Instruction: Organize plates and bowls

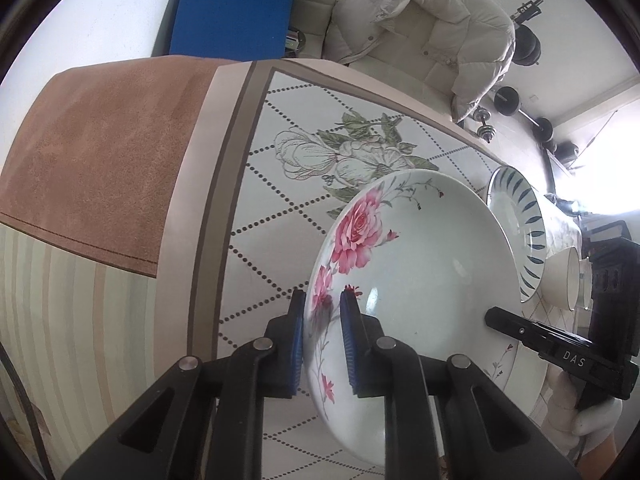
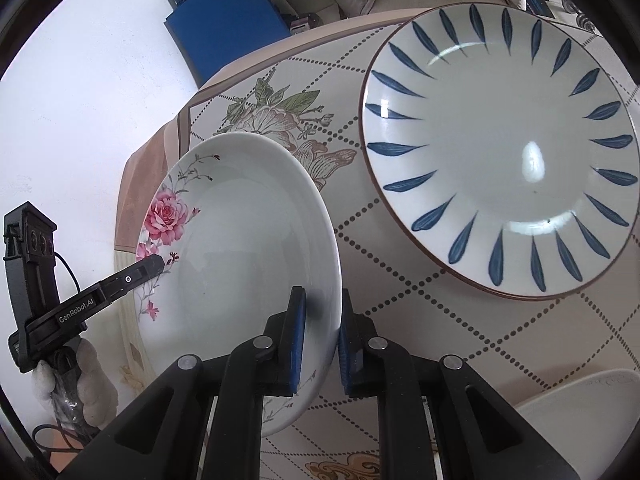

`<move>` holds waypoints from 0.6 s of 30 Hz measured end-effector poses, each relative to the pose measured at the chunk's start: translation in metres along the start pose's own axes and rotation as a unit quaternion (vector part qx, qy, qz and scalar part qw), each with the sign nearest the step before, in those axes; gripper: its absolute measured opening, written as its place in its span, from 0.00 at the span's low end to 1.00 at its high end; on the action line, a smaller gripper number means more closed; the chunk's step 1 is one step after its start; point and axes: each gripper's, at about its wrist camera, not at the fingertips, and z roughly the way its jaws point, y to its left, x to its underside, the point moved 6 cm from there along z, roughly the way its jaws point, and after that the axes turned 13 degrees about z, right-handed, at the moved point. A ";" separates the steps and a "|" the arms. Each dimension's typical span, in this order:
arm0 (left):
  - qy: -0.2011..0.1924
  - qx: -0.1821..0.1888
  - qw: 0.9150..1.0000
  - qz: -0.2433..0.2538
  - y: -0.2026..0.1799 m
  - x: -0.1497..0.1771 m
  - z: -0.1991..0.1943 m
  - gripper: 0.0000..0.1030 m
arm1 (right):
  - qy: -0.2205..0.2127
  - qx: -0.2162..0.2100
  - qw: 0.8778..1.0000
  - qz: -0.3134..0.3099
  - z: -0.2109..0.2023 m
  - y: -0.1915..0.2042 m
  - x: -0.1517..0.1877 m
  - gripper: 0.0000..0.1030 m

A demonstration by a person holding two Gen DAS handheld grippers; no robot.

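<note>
A: How are the left tongs set?

B: They are closed down on the rim of the rose plate, one blue pad on each face. The right tongs are clamped on the opposite rim in the same way, so the plate is carried between both, lifted off the tabletop and tilted.

A: And where is the plate to be taken?

B: That is judged rather than seen: the blue-leaf plate is lying flat on the tabletop, just beyond the held plate on the right-hand side (nearer the right tongs). Stacking is likely intended, so the rose plate would have to be levelled and carried rightward over it.

A: Anything further out?

B: Pale bowls are seen at the far right edge, beside the blue-leaf plate.
</note>
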 end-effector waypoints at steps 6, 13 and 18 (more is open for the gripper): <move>-0.006 0.005 0.999 0.034 -0.052 -0.001 -0.016 0.14 | -0.020 -0.011 1.000 0.009 -0.044 -0.017 0.010 0.15; 0.002 0.017 0.996 0.082 -0.133 0.013 -0.018 0.14 | -0.038 -0.007 0.999 0.020 -0.105 -0.064 0.038 0.15; 0.022 0.027 0.994 0.104 -0.188 0.034 -0.004 0.14 | -0.049 -0.001 0.998 0.042 -0.142 -0.116 0.063 0.15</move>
